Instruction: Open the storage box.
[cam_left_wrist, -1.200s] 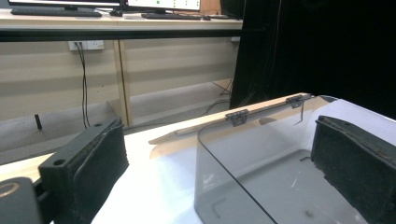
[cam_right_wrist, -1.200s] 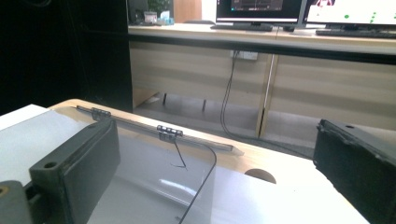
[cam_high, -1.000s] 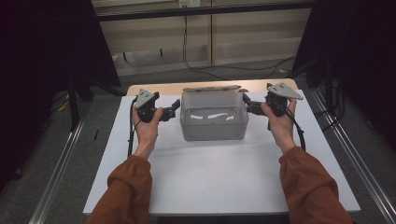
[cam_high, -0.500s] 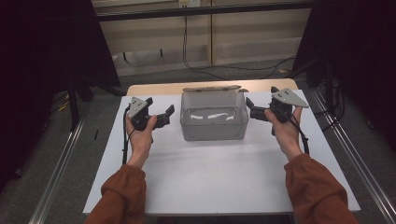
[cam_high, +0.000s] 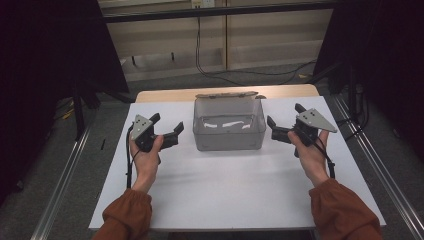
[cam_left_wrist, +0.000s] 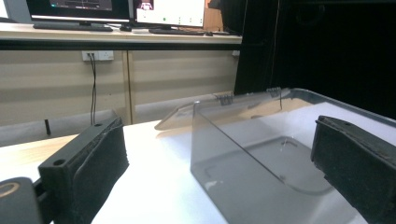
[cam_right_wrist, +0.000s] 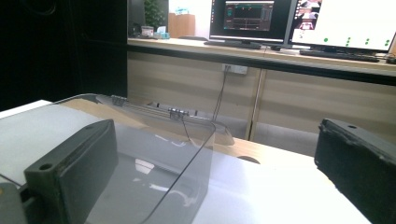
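A clear plastic box (cam_high: 228, 127) stands at the middle of the white table (cam_high: 225, 190), its lid (cam_high: 227, 95) folded back on hinges at the far side. It looks empty. My left gripper (cam_high: 166, 127) is held open a short way off the box's left wall, nothing between its jaws. My right gripper (cam_high: 286, 121) is open just off the right wall, also holding nothing. In the left gripper view the box (cam_left_wrist: 261, 154) lies ahead between the spread jaws of the left gripper (cam_left_wrist: 219, 172). In the right gripper view the box (cam_right_wrist: 140, 149) sits ahead and left of the right gripper (cam_right_wrist: 215, 172).
A wooden strip (cam_high: 165, 95) runs along the table's far edge. Metal rails (cam_high: 65, 175) flank the table on the floor. Cables (cam_high: 200, 60) hang by a beige wall behind. Monitors (cam_right_wrist: 252, 18) stand on a desk beyond.
Both grippers have drawn outward from the box's sides and a little toward the person. The box has stayed in place.
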